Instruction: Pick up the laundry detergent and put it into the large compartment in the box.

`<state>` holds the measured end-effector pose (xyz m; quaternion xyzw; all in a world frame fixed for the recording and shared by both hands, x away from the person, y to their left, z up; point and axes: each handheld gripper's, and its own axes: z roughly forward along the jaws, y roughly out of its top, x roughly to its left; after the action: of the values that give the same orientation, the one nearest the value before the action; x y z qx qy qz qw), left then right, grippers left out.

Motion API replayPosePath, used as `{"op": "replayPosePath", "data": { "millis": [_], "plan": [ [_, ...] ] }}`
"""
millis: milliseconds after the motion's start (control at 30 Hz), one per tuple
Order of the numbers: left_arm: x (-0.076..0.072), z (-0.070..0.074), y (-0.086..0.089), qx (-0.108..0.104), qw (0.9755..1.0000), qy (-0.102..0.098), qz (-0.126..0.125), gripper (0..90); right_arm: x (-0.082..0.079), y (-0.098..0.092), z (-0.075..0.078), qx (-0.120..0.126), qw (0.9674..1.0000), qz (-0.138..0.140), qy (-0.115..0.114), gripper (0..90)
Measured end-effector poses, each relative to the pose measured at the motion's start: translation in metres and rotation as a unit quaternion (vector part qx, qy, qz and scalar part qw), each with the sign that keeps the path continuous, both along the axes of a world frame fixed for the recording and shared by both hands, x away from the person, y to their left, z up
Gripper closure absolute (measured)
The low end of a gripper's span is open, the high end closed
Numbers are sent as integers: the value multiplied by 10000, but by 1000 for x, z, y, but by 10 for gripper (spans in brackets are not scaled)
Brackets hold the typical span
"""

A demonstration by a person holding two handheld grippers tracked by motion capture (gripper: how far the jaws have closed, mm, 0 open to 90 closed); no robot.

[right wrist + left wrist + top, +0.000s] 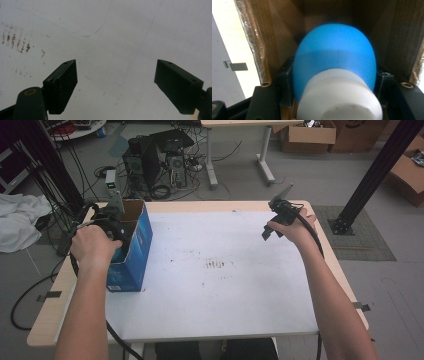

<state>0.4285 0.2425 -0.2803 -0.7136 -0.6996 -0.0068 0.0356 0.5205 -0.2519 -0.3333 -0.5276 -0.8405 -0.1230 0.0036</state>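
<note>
Blue bottle [334,62] in left tool [334,82]; right tool [116,85] wide open.

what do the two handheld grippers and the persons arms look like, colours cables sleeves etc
Both grippers are black. The right gripper has two flat, wedge-tipped black jaws with small screw holes and a brass-coloured pivot insert; a grey plate stands on top of it. The left gripper shows the same brass inserts. A black cable trails from each. Both forearms are bare, no sleeves or gloves showing.
</note>
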Motion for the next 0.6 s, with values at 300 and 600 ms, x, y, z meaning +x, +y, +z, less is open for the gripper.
{"op": "replayPosePath", "data": {
  "millis": [300, 600],
  "plan": [
    [0, 5, -1, 38, 10000, -69, -31, 322, 0, -1, -1, 1, 10000, -7, 28, 186],
    [-2, 21, -5, 87, 9998, -130, -117, 268, 0, -1, 1, 24, 10000, -9, -5, 188]
  ]
}}
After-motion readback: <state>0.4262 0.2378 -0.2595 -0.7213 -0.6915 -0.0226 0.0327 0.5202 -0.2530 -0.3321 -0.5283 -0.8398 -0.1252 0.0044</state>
